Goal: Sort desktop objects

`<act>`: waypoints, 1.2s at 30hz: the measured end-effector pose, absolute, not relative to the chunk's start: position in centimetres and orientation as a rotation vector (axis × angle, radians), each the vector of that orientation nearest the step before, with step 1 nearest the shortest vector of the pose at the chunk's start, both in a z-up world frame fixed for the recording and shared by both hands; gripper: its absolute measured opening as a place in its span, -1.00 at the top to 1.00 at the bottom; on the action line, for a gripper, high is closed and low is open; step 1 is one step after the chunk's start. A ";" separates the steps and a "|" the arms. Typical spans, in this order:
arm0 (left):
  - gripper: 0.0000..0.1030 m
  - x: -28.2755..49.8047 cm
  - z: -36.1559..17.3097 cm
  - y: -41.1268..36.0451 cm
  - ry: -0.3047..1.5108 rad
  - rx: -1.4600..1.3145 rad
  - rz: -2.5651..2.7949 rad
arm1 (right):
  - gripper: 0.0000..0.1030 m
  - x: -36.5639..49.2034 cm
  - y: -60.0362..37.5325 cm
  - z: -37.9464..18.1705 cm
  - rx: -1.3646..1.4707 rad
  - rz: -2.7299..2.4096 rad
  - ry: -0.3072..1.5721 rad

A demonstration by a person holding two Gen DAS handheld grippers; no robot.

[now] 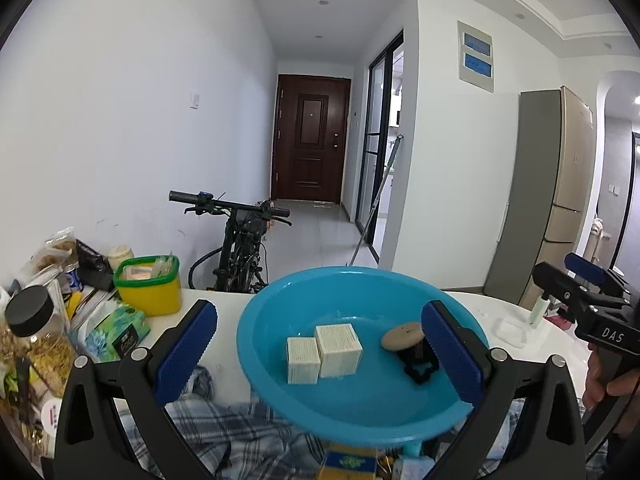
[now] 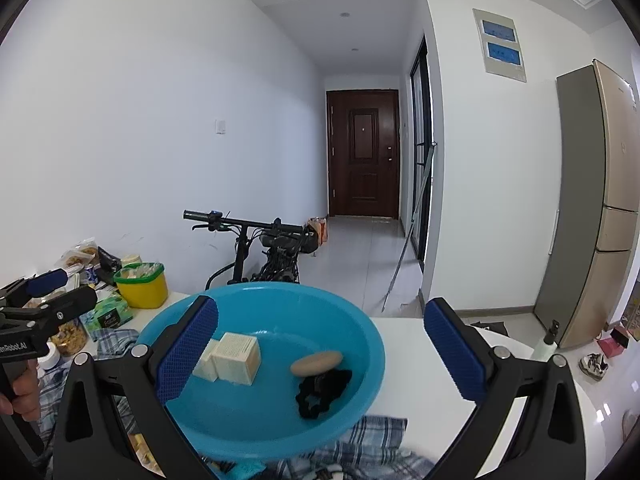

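Observation:
A blue plastic basin (image 1: 360, 404) sits on a plaid cloth on the white table. In it lie two cream boxes (image 1: 340, 346) side by side, a round tan disc (image 1: 402, 335) and a black scrunchie (image 1: 420, 372). My left gripper (image 1: 320, 346) is open in front of the basin, fingers spread to either side of it and holding nothing. My right gripper (image 2: 320, 344) is open as well, its left finger over the basin (image 2: 248, 416) beside the boxes (image 2: 236, 358), near the disc (image 2: 316, 362) and scrunchie (image 2: 320, 394). Each gripper shows at the edge of the other's view.
At the left stand a yellow tub with a green rim (image 1: 150, 284), a tissue pack (image 1: 116, 328), a black-lidded jar (image 1: 32, 332) and snack bags. A small bottle (image 1: 538, 310) stands at the right. A bicycle (image 1: 240, 240) is behind the table, and a fridge (image 1: 540, 200) at the right.

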State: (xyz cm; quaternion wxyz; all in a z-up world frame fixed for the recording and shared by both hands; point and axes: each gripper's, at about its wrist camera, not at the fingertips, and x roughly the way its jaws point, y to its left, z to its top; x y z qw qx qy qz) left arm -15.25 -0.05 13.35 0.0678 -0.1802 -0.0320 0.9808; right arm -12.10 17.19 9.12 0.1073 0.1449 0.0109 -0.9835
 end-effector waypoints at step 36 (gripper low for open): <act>-1.00 -6.6 12.0 0.7 0.085 -0.856 2.918 | -0.99 -5.3 17.4 9.0 0.587 -2.840 0.101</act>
